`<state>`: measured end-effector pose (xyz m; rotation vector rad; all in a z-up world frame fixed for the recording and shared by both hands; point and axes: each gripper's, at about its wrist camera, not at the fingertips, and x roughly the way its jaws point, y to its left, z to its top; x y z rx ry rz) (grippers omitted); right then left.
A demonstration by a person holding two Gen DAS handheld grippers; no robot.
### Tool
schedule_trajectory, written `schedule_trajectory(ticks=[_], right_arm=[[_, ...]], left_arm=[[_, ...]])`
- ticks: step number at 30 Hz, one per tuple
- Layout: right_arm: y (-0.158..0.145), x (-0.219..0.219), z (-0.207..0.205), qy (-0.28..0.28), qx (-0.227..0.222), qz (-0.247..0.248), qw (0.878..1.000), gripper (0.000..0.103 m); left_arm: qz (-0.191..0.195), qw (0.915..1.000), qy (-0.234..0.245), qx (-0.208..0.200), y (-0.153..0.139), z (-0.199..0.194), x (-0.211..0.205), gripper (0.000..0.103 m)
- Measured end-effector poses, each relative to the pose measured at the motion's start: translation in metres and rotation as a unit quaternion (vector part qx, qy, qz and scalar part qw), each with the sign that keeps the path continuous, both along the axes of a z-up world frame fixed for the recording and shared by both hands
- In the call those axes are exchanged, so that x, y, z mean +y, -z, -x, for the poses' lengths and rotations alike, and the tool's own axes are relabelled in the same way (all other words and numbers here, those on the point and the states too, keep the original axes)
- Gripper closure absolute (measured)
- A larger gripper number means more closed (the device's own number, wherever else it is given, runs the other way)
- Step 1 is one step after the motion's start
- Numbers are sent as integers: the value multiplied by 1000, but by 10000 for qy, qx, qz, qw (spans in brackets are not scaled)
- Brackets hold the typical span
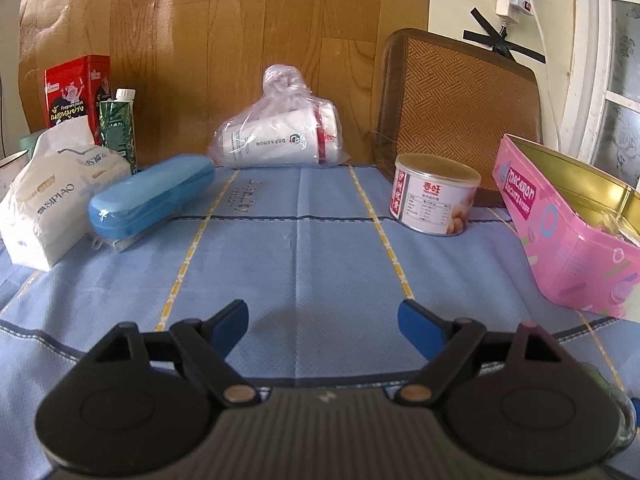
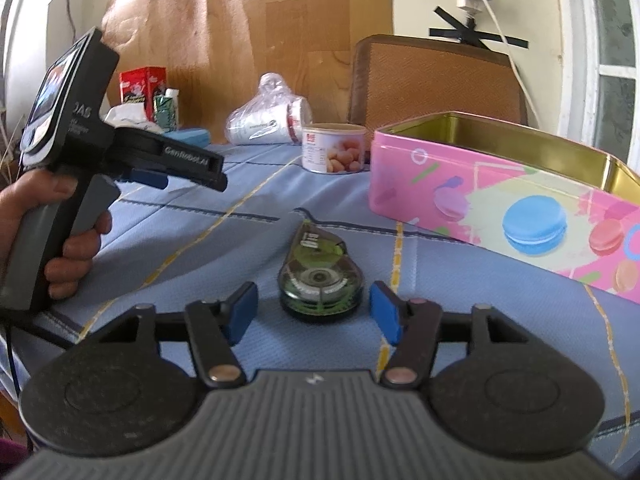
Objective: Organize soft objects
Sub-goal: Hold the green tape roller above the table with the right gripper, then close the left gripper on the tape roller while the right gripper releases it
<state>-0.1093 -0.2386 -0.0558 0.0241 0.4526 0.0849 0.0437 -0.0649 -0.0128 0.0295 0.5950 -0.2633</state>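
Right wrist view: correction tape [image 2: 320, 280] between parted right gripper [image 2: 314, 312] fingers, untouched.

cloth [image 1: 320, 240]: light blue, yellow and navy grid lines
tin box [image 2: 500, 200]: pink, macaron print, gold inside
glasses case [image 1: 152, 196]: plain blue

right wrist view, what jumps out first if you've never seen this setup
The pink macaron tin dominates the right side, lid off, gold inside showing. Just ahead of the right gripper a green correction tape dispenser lies on the blue cloth, between the open fingers but untouched. At left, a hand holds the left gripper above the cloth.
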Motion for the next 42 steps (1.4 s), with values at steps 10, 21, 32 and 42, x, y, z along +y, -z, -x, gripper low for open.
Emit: schedule_trajectory(ticks=[10, 21, 32, 42], right_arm=[[-5, 7, -26, 37, -24, 109, 9999, 51], [-6, 8, -20, -103, -88, 24, 9999, 47], [-8, 6, -36, -213, 114, -146, 9996, 34], [-3, 0, -15, -370, -55, -156, 9992, 52]], left_arm=[[55, 9999, 6, 99, 2, -3, 2, 18], [170, 9992, 287, 218, 2, -7, 3, 15], [1068, 9735, 1675, 1134, -16, 19, -17, 40], [880, 9580, 2325, 1431, -10, 42, -65, 59]])
